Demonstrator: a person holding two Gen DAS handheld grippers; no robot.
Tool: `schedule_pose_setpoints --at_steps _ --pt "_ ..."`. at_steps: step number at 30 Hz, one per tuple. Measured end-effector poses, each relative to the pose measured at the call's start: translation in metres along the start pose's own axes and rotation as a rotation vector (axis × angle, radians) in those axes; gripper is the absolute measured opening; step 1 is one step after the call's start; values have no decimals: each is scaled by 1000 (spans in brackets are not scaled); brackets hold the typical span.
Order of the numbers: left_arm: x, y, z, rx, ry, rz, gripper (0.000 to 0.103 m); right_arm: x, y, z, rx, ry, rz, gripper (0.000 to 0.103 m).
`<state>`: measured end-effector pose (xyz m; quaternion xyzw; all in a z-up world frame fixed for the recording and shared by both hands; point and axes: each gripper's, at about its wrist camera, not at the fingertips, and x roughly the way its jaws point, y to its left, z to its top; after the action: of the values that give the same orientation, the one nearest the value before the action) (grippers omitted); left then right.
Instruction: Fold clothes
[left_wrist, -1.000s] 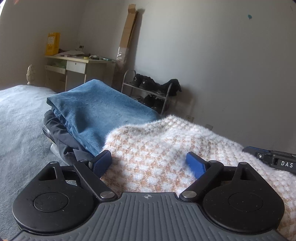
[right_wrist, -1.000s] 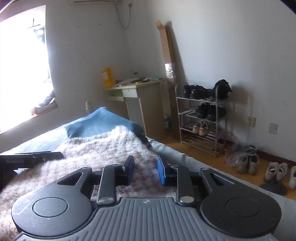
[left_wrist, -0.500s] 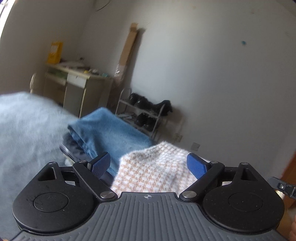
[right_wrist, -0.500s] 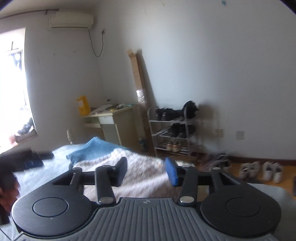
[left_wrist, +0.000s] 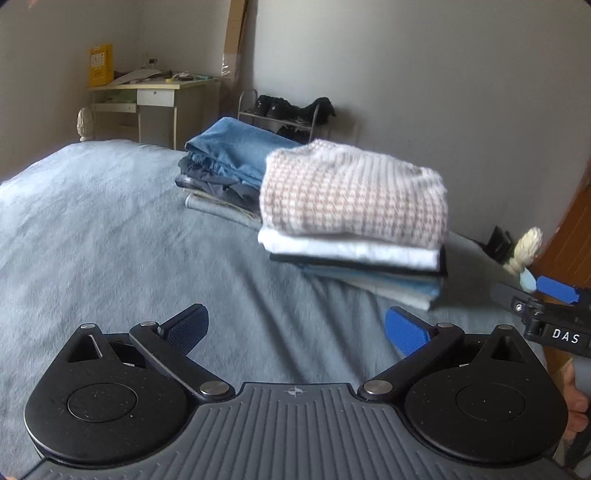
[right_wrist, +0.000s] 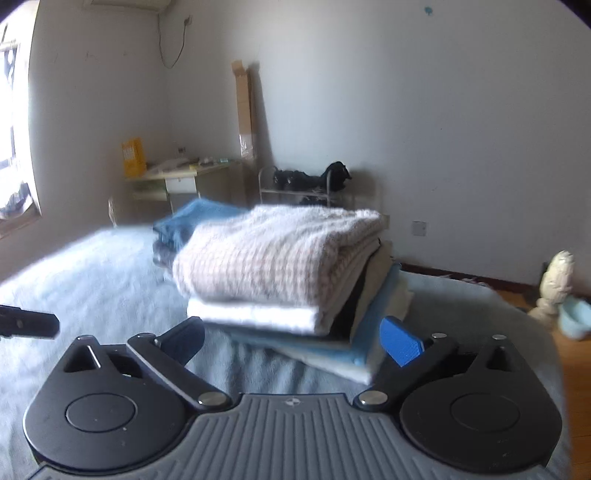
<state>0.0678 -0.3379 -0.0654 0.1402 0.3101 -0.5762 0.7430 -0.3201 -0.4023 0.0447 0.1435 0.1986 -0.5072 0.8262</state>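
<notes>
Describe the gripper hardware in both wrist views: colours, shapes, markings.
Both alike: the left gripper and right gripper have a ribbed grey base with a small crosshair mark, two black round-ended link arms with silver pivot pins, and blue textured pads. The right gripper's side reads "DAS".

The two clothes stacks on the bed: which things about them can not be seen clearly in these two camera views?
- Far stack, left wrist view: its right end is hidden behind the checked sweater.
- Near stack, right wrist view: motion blur smears the layers under the sweater; their count is unclear.
- Shoe rack, both views: the lower shelves are hidden behind the stacks.
- Right gripper, left wrist view: cut off by the right edge.
</notes>
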Motion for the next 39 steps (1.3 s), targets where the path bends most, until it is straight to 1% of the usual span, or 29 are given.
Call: schedule_pose_setpoints --at_steps 3,5,6,8,13,16,18,22,28,34,39 --pt "-2 -13 -9 41 22 7 103 -10 10 -11 13 89 -63 103" --pt "-5 -22 -14 77 29 1 103 -15 14 -17 21 127 -111 103" --pt "-7 -27 -16 89 27 -1 103 -18 14 -19 13 131 -119 103" --pt "-13 -35 -21 97 14 -6 103 -24 13 -20 3 129 -146 103" --pt "-18 -50 -23 86 51 -10 103 -32 7 -13 11 124 -156 103" --pt "-25 -56 -27 77 36 2 103 -40 6 -8 -12 118 -177 103" --pt "-26 -59 -31 69 39 -1 103 -44 6 -7 -5 121 -191 103" --pt "-24 -63 -38 32 76 -28 103 -50 7 -9 -12 131 -224 103" --pt "-29 -74 -42 32 44 16 103 -57 8 -8 -57 109 -235 103" --pt "-30 -82 -43 50 37 50 103 -59 4 -9 -49 117 -243 103" --pt "-30 -85 -43 40 40 61 103 -60 0 -9 -42 115 -252 103"
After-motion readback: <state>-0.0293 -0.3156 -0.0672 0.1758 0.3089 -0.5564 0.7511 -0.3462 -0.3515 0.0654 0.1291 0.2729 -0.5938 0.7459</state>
